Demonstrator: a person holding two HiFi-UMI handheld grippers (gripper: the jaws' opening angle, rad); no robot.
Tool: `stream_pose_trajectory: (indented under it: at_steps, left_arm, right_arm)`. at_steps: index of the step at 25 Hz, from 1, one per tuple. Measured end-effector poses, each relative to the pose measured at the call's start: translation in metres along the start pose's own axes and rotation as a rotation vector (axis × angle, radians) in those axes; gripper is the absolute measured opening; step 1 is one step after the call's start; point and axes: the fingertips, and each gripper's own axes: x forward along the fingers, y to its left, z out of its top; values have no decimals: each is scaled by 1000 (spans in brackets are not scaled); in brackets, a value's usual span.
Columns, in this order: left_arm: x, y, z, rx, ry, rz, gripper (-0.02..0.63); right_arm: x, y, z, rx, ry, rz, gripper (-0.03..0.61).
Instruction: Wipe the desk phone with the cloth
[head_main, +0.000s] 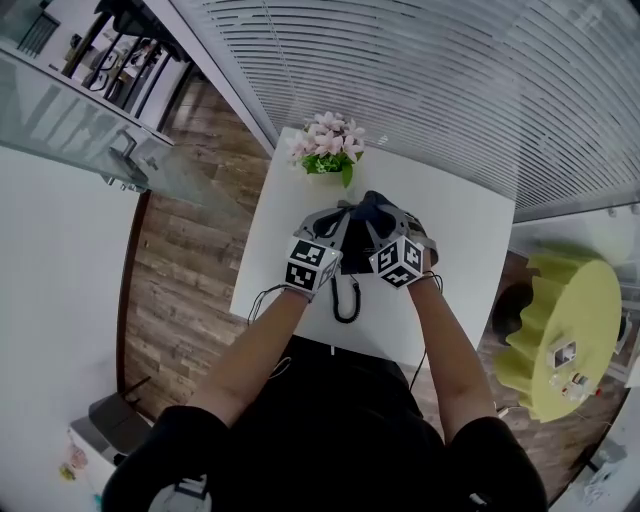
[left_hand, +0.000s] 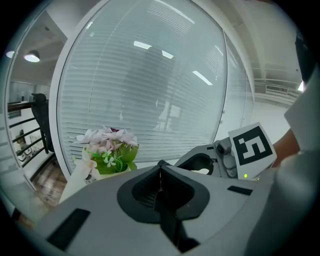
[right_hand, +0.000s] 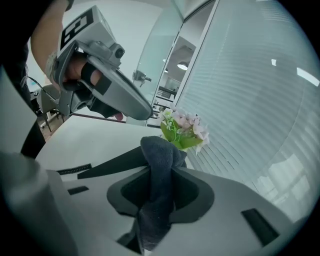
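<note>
**A:** First entry?

**B:** Left gripper (left_hand: 160, 165). Grey shell, dark jaws pressed together, nothing between them.

**A:** On the table?

**B:** Potted flowers (left_hand: 107, 150), pink and white over green leaves. Upright on the white table (left_hand: 74, 184), near its far edge, left of the jaws.

**A:** To the right?

**B:** Right gripper (left_hand: 187, 161), grey, just beyond the left one. Its marker cube (left_hand: 251, 145) is tilted, with a small green light below.

**A:** Background?

**B:** Glass wall with horizontal blinds (left_hand: 150, 90). Dark chair (left_hand: 40, 117) at far left, off the table.
</note>
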Motion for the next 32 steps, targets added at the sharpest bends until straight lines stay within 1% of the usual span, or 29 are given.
stream_pose_trajectory:
  at_steps: [4,6,8,14,22,32]
  left_arm:
    - [4,2,0,-9,5,4,11]
    - [3,3,-5,-15,12,8,11]
    - [2,4,-9,-17,19,10,11]
    - [4,3,-22,-23,35,3,11]
    - [0,-6,-43,-36,64,-12,11]
    - [-6,-18,-71,-47,98,-23,11]
  right_arm:
    - [16,9,-10,-21,27,30,112]
    - [19,13,-14,13,18,33,110]
    - [18,14,-15,43,6,28,110]
    - [15,25,-22,43,5,28,110]
    - [4,49,-38,91,4,34,109]
    - [-7,79,-57,118,3,41,109]
